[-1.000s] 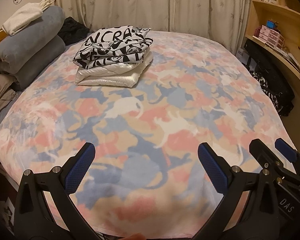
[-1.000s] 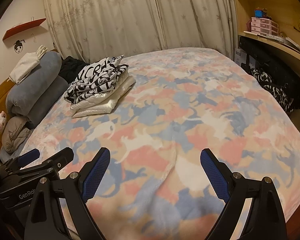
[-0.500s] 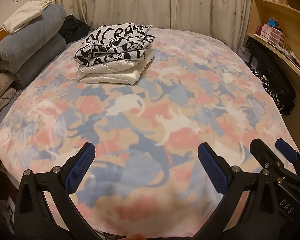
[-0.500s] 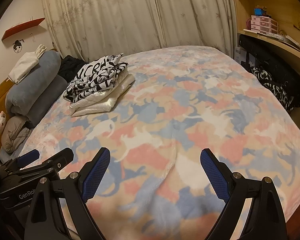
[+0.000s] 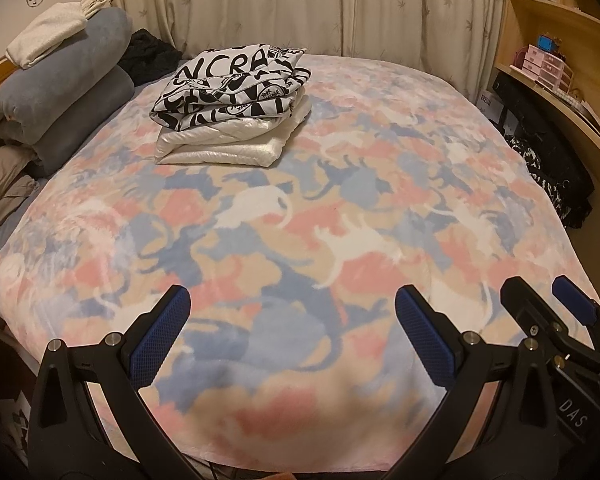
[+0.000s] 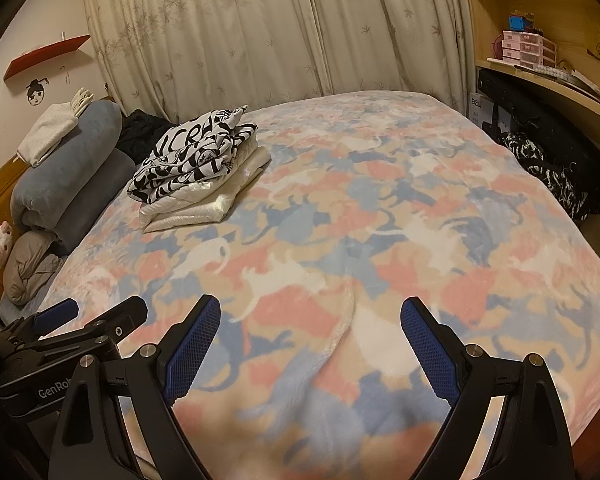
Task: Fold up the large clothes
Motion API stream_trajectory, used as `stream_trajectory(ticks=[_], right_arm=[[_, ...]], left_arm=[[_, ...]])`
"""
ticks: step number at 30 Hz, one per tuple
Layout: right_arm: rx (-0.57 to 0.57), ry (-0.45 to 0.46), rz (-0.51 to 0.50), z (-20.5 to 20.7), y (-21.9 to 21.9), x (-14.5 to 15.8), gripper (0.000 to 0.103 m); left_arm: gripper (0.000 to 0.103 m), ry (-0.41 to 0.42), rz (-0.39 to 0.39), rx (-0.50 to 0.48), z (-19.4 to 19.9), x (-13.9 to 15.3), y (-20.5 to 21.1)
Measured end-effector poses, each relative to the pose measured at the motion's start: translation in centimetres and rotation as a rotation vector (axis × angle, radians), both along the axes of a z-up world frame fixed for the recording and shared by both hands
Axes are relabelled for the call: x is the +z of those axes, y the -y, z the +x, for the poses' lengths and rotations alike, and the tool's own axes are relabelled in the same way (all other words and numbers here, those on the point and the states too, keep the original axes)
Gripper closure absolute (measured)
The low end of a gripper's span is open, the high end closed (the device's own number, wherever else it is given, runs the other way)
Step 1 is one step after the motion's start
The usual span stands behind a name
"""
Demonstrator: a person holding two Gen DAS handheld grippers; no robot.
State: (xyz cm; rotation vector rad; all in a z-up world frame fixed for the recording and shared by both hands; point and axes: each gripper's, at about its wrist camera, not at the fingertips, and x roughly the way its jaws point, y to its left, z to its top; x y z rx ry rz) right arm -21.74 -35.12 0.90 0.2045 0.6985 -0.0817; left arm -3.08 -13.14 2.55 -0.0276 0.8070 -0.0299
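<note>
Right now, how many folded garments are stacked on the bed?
2: a black-and-white printed garment on top, a white quilted one under it, at the bed's far left. More may hide between.

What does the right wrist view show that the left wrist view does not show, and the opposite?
Only the right wrist view shows the red wall shelf and the small pink plush beside the rolled bedding. Only the left wrist view shows the "DAS" label on the right gripper. Both show the folded clothes stack on the cat-pattern blanket, the curtains, and open, empty jaws.
</note>
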Motion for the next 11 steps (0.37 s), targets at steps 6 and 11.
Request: stream_trajectory(ticks=[6,11], right_arm=[[-0.002,-0.001,0.003,0.02,-0.38,-0.36,0.01],[-0.004,-0.001,0.002,0.03,-0.51,-0.37,0.01]], left_arm=[[0.003,-0.001,0.0,0.0,-0.1,-0.09,-0.06],[0.003,-0.003,0.001,-0.001,-0.03,-0.07,-0.13]])
